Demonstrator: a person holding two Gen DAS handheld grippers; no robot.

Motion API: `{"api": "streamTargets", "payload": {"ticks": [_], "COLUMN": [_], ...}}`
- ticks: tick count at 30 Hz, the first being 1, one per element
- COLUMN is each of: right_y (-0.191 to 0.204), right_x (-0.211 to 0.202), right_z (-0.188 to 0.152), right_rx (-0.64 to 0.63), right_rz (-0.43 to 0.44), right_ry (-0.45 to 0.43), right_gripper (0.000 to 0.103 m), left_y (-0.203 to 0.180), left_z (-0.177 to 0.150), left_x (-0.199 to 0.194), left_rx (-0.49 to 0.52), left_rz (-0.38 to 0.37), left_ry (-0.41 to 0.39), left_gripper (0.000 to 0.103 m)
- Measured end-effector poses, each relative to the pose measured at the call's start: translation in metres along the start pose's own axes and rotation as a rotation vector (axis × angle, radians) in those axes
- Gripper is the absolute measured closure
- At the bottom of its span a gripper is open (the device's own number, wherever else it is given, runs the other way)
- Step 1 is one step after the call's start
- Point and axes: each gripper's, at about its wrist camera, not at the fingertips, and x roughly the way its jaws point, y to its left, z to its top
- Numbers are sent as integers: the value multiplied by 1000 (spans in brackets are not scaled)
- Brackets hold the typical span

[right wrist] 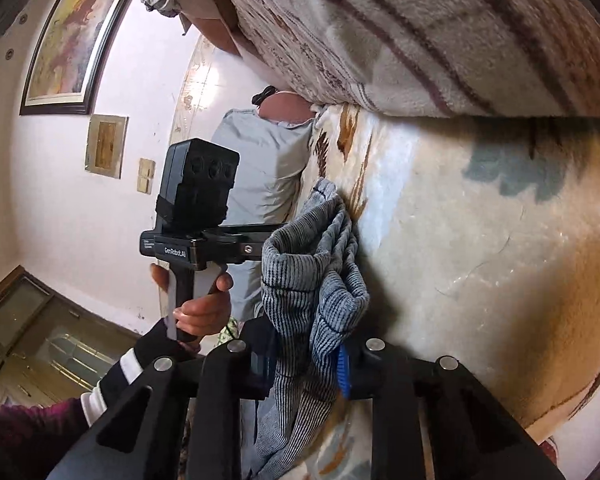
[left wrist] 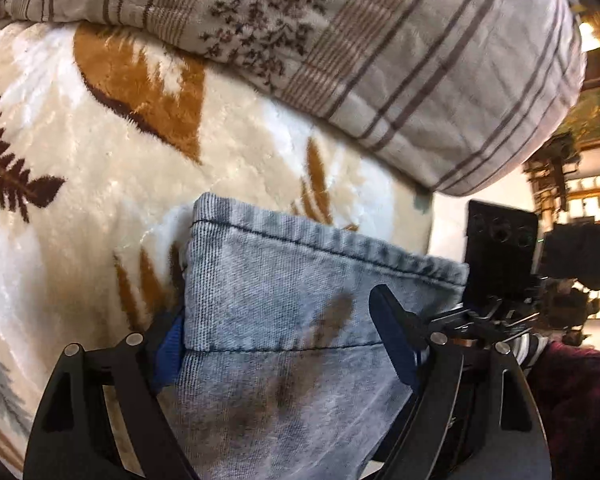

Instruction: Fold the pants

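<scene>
The pants are light blue denim, and one hemmed leg end lies flat on a cream leaf-patterned fleece blanket. My left gripper points down over this leg end and is open. Its fingers stand wide apart at either side of the cloth. In the right wrist view the pants are bunched into upright folds against the blanket. My right gripper is shut on that bunch, with a blue pad against the cloth. The other gripper's body shows to the left, held by a hand.
A thick folded blanket with brown stripes lies along the far side of the bed. A grey pillow sits at the bed's end. A framed picture hangs on the white wall. A maroon sleeve is at the lower right.
</scene>
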Motion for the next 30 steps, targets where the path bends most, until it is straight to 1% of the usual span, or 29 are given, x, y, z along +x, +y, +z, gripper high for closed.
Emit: {"api": "streamTargets", "payload": {"ticks": [1,3,4,5,6,7,9,10,13,18,19,23,24,26,27,29,30], "right_y": [-2,-4,-4,-4,-6,-6,-4,-3,7,28,35,61,67,80,87,99,104], "right_x": [0,-1,0,-1,-1,-1,1,1,3,4,5,8,9,11,12,13,13], "right_z": [0,0,-1,0,0,0,2,2,3,3,2,0,-1,-3,-5,-8,-9], "right_rx": [2,6,7,9,11,10,3,-2,-43,-134,-160,-273,-298,-348,-374,-418,-435], "right_rz": [4,7,10,10,9,5,-10,-20,-67,-145,-165,-243,-256,-282,-296,-315,-321], "right_ry": [-1,-8,-12,-14,-15,-15,-11,-10,-4,4,5,11,15,17,18,20,21], "right_gripper": [82,83,83,84,84,84,84,84,84,84,84,84,84,85,85,85,85], "left_y": [-4,-6,-11,-15,-15,-12,-12,-10,-31,-56,-62,-78,-76,-86,-76,-84,-83], "left_z": [-1,-4,-6,-4,-5,-6,-9,-21,-26,-36,-38,-45,-45,-49,-49,-53,-57], "left_x": [1,-2,-2,-3,-5,-7,-11,-12,-12,-22,-25,-38,-46,-52,-67,-74,-85], "left_rx": [9,36,51,55,50,29,2,20,69,100,125,156,163,184,192,212,222], "left_rz": [1,21,53,74,95,94,81,105,169,262,288,386,402,451,467,510,522], "left_ry": [-19,-43,-65,-79,-91,-102,-129,-146,-168,-202,-197,-212,-212,-214,-214,-212,-212], "left_gripper": [22,32,51,73,82,90,93,94,94,94,94,94,94,94,94,94,94]}}
